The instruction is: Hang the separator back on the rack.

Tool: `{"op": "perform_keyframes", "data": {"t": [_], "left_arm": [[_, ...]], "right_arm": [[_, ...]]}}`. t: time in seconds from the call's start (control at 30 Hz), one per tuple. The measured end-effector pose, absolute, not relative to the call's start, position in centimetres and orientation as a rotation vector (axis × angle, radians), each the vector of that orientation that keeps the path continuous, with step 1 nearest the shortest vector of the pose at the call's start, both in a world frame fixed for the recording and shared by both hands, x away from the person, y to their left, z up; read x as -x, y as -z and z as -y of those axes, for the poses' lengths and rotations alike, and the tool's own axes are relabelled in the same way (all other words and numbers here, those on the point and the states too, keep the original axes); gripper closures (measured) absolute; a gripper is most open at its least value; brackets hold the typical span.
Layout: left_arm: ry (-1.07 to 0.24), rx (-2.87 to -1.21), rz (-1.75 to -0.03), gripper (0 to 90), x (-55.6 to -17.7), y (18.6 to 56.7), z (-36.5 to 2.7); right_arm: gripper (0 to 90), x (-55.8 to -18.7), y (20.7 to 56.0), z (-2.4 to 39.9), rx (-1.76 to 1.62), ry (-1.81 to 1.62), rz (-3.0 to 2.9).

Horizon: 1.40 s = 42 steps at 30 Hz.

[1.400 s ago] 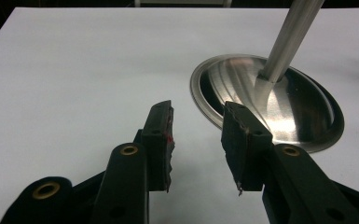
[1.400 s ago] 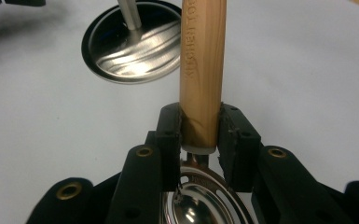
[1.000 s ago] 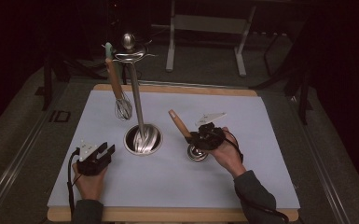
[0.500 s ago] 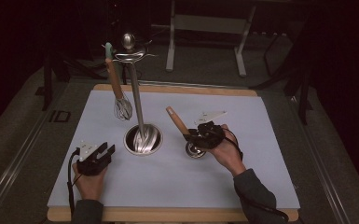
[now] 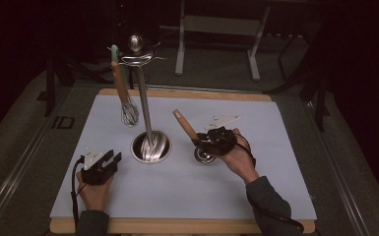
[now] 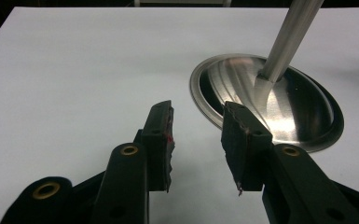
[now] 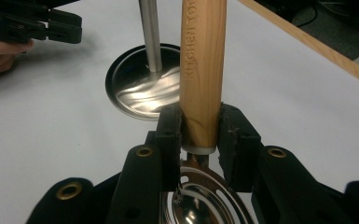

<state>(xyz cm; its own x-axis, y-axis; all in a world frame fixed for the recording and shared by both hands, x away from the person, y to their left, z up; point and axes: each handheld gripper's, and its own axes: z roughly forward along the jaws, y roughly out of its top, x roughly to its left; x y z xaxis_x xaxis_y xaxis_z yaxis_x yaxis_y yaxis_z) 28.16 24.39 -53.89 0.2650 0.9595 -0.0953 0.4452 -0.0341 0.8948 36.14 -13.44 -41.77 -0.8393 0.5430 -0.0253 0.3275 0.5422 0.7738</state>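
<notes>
Two tongs: right (image 7: 200, 135) clamped on a round wooden handle (image 7: 202, 70), left (image 6: 198, 140) apart over smooth white tabletop (image 6: 74, 70).

**Middle of the mat is the tight spot**

The rack's round steel base (image 5: 150, 146) and tall pole (image 5: 143, 98) stand mid-mat, right between both grippers. A whisk (image 5: 126, 101) hangs just left of the pole, blocking that side. The near strip and far-right corner of the white mat (image 5: 275, 147) lie wide open.
</notes>
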Motion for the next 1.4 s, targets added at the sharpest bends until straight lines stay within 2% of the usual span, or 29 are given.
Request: {"op": "perform_keyframes", "data": {"t": [1.4], "left_arm": [[-0.713,-1.631,-1.322,64.0,-28.2,53.9,-24.4]], "right_arm": [[71.0,-35.2,38.8,13.0,-0.547,-1.245,-2.411]]}}
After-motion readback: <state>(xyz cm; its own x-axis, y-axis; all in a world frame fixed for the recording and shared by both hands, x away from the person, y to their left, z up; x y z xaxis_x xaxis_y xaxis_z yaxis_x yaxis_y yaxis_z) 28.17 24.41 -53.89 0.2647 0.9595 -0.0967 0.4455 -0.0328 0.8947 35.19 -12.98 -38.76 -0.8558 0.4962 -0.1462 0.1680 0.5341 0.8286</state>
